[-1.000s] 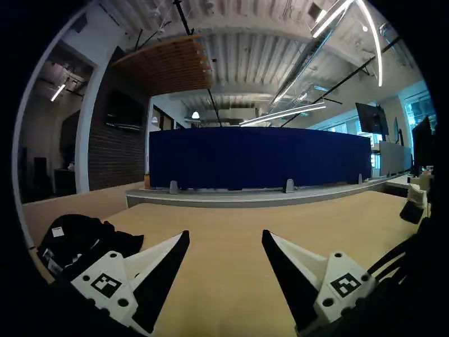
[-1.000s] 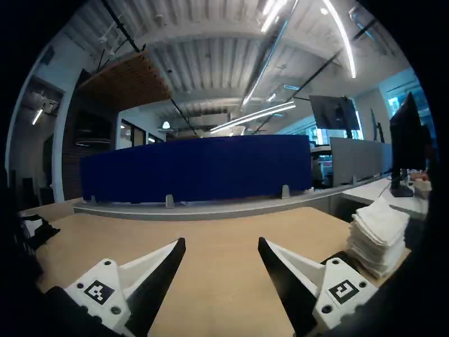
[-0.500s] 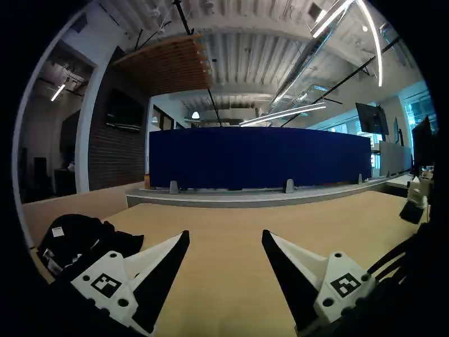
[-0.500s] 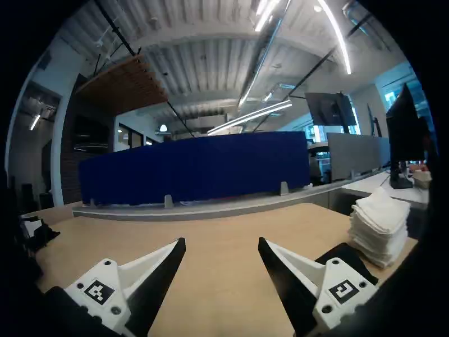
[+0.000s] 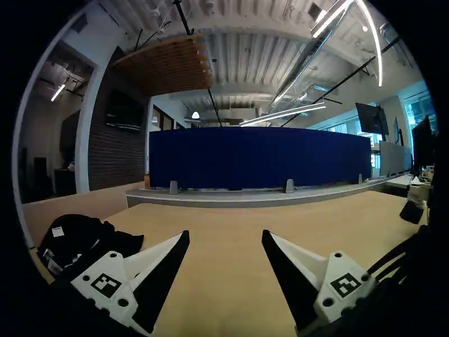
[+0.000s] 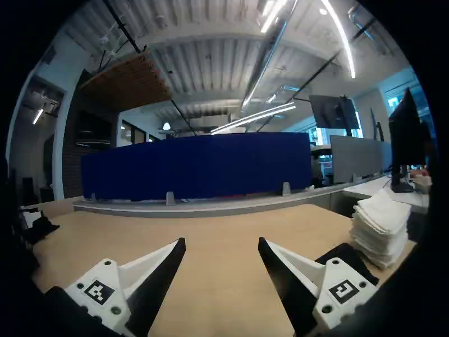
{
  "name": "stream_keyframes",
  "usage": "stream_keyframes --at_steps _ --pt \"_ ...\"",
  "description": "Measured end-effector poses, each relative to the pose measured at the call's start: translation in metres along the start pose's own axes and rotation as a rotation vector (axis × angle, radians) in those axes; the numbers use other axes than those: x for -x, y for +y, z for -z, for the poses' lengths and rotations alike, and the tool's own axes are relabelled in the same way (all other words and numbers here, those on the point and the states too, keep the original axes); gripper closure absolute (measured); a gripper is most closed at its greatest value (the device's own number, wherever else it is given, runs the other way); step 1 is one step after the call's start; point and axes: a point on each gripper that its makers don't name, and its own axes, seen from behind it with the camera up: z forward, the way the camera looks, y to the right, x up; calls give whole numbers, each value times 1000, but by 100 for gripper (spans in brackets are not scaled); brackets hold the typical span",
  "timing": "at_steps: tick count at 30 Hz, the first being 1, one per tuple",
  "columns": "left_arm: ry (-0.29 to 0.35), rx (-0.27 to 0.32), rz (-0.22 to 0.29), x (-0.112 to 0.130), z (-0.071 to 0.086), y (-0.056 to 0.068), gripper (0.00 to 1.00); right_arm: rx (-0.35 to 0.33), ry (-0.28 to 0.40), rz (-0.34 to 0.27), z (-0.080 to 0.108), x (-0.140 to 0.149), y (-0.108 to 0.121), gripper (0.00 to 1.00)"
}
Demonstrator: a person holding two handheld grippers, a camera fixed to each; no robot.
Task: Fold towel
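A stack of folded white towels stands at the right edge of the wooden table in the right gripper view, to the right of my right gripper. That gripper is open, with nothing between its fingers. In the left gripper view my left gripper is open too, low over the bare table. A heap of black cloth with white tags lies on the table just left of its left finger. The same black cloth sits at the far left in the right gripper view.
A blue divider screen on a grey rail runs along the table's far edge. A dark item lies by the white stack. Monitors stand on desks at the right. Bare tabletop lies ahead of both grippers.
The right gripper view has shifted slightly, tilting up and then back; the white stack sits a little differently in view. The left gripper has not moved.
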Motion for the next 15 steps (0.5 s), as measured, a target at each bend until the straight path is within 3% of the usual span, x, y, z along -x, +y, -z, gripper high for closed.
stream_keyframes --at_steps 15 --pt "0 0 0 0 -1 0 4 -14 3 59 -1 5 -10 0"
